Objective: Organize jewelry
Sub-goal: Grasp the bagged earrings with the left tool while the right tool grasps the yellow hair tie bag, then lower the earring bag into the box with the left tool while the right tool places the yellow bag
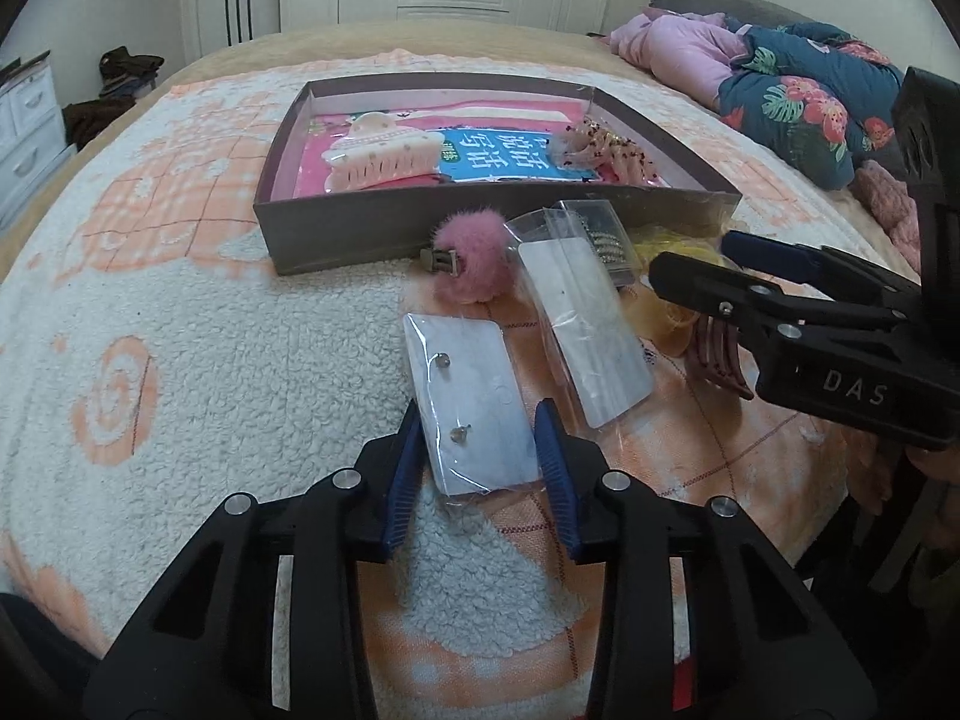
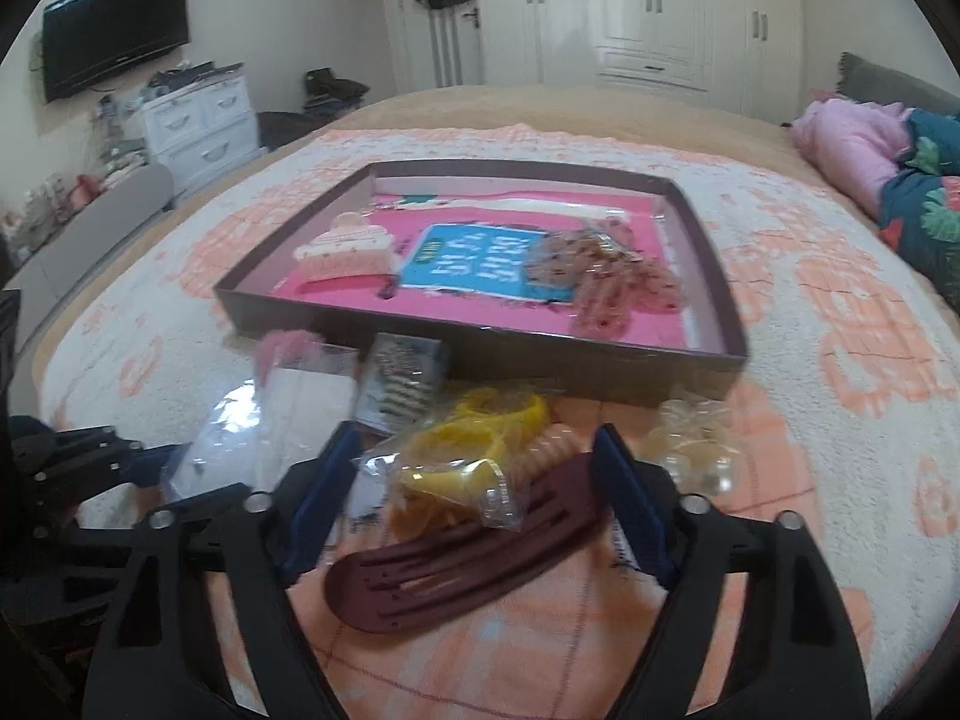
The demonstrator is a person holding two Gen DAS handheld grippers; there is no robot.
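In the left wrist view my left gripper (image 1: 480,414) is shut on a white earring card in a clear bag (image 1: 474,396), one blue pad against each long edge, low on the fleece blanket. My right gripper (image 2: 474,438) stands open over a maroon hair clip (image 2: 468,564) and a bag of yellow hair ties (image 2: 480,438); both lie between its fingers, and the pads do not press on them. A shallow brown box (image 1: 420,222) beyond holds a white claw clip (image 1: 384,156) and a beaded pink hair piece (image 1: 600,150).
In front of the box lie a pink pompom clip (image 1: 474,258), a second bagged card (image 1: 588,324), a pack of rhinestone clips (image 1: 603,240) and clear hair ties (image 2: 690,444). Folded quilts (image 1: 780,90) are piled at the bed's far right.
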